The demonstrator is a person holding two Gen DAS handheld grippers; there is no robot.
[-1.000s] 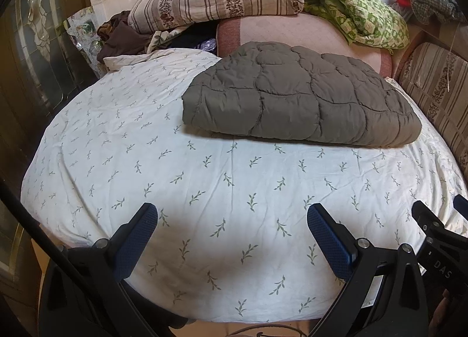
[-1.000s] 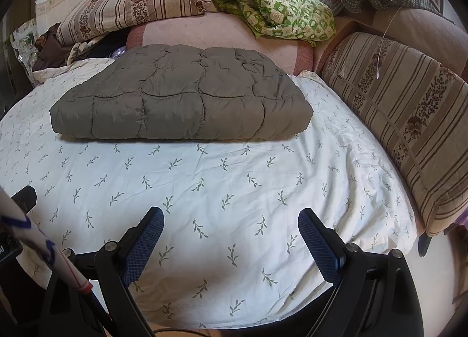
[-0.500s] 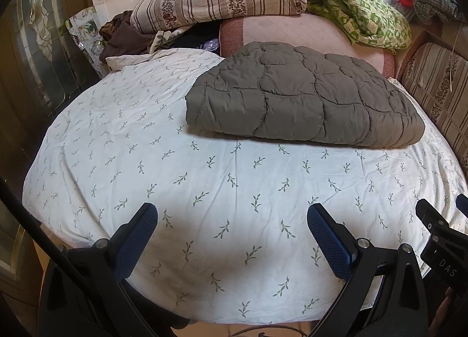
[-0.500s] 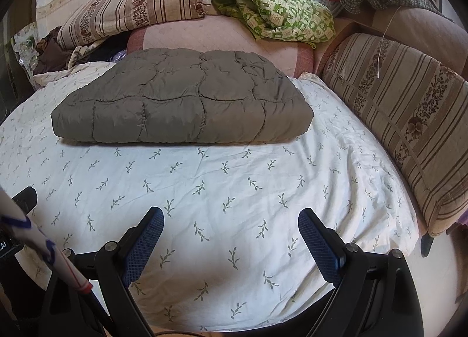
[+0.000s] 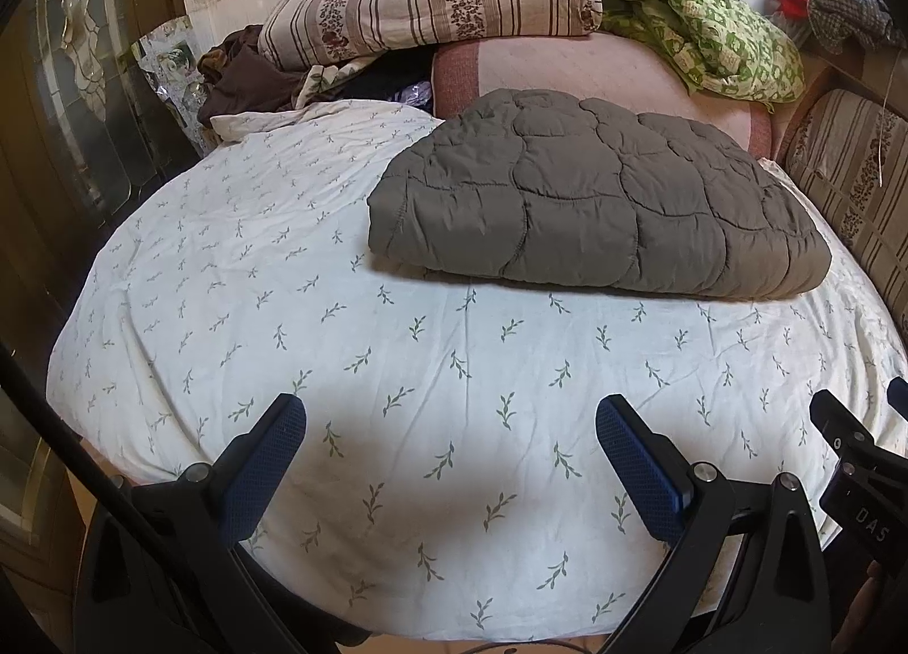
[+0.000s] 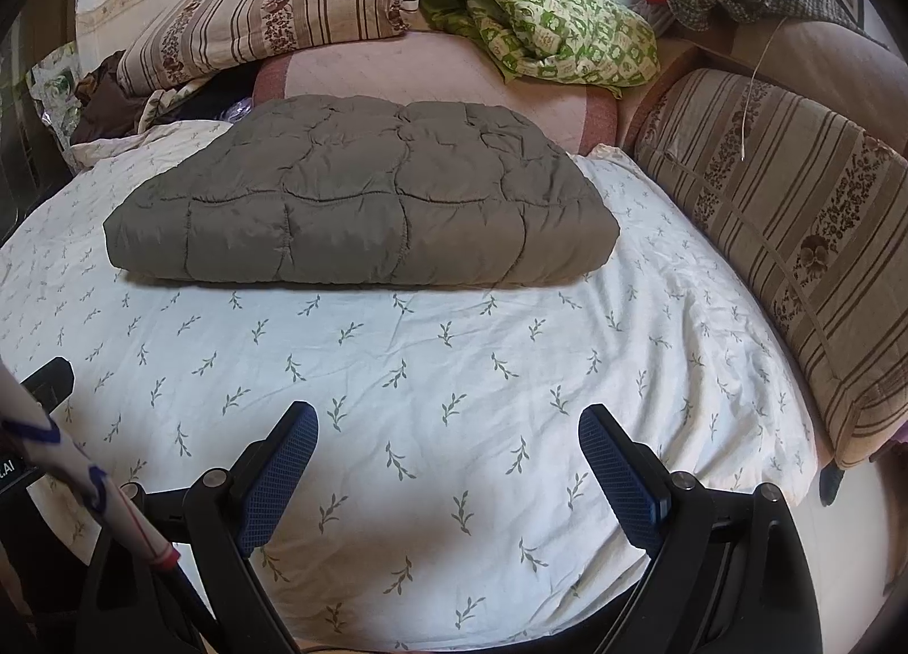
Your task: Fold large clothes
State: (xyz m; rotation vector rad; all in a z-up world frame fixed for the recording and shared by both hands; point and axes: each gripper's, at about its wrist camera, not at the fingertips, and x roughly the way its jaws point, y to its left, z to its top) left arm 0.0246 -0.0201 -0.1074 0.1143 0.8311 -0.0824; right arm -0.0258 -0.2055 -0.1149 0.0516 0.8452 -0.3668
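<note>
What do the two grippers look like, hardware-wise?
Both match: black frames with silver pivot screws and blue textured pads. Left gripper; right gripper. The left view shows the right unit's black edge with white lettering "DAS". A white sleeve with blue and red lines shows beside the right gripper.

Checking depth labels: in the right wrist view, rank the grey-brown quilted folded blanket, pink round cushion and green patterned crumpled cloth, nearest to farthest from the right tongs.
1. Grey-brown quilted folded blanket, mid-bed, straight ahead of the right tongs.
2. Pink round cushion, directly behind the blanket.
3. Green patterned crumpled cloth, on top of the cushion's far right, by the wall.
</note>
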